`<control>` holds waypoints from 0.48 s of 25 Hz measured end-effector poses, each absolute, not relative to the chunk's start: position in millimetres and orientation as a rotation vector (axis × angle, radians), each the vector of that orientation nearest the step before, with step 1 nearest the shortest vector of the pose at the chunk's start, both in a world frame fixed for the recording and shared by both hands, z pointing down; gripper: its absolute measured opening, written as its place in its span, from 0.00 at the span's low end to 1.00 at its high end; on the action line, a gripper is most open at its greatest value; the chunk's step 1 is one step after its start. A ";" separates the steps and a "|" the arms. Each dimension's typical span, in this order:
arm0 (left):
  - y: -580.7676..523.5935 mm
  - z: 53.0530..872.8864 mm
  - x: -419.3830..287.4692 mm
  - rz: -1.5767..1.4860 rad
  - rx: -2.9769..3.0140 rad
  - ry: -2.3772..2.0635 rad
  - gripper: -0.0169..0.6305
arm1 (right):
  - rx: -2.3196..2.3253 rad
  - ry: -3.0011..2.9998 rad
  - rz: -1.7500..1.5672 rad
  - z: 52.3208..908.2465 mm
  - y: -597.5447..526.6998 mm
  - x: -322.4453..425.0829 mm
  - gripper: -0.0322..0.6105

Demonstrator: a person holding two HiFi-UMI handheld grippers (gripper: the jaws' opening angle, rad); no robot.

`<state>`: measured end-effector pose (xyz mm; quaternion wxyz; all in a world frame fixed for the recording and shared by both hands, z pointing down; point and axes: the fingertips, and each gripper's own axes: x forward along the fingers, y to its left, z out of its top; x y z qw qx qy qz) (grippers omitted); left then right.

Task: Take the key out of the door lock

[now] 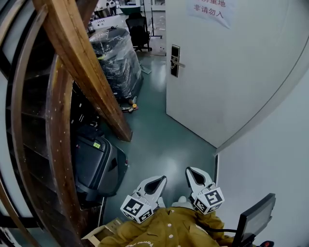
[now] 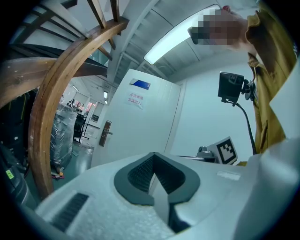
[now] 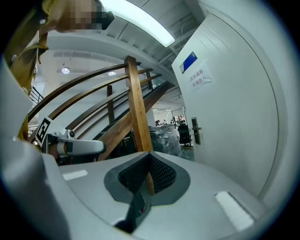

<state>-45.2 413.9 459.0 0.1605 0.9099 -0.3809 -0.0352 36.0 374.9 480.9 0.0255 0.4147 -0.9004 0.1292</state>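
At the far left a curved wooden staircase (image 1: pixel 91 72) is sweeping across the head view, and beneath it a black case (image 1: pixel 96 164) is lying on the grey-green floor (image 1: pixel 159 140). Beyond the stair a plastic-wrapped stack (image 1: pixel 116 58) is standing, with a black office chair (image 1: pixel 139 31) just behind it. At the bottom centre you are holding the left gripper (image 1: pixel 159 179) low in front of your yellow jacket (image 1: pixel 169 229). Its own view is showing the dark ribbed pads (image 2: pixel 140 173) pressing together at the tip, with nothing caught between them. The door lock (image 1: pixel 175 61) is sitting on the near edge of the white door (image 1: pixel 227 72), well apart from both grippers, with its lever handle (image 1: pixel 179 63) projecting to the right. The key is too small to make out at this range, so you cannot tell from here whether it is sitting in the lock. A paper notice (image 1: pixel 208 10) is hanging high on the door. Just right of the left gripper you are holding the right gripper (image 1: pixel 190 171), likewise with its jaws fully closed and gripping nothing; both grippers are pointing toward the door across the bare floor. At the lower right corner a dark screen (image 1: pixel 256 217) is standing beside the pale wall (image 1: pixel 270 159).
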 end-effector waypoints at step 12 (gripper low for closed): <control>342.9 482.3 -76.2 -0.077 2.581 -1.048 0.02 | 1.358 -2.714 0.472 511.1 306.0 20.1 0.06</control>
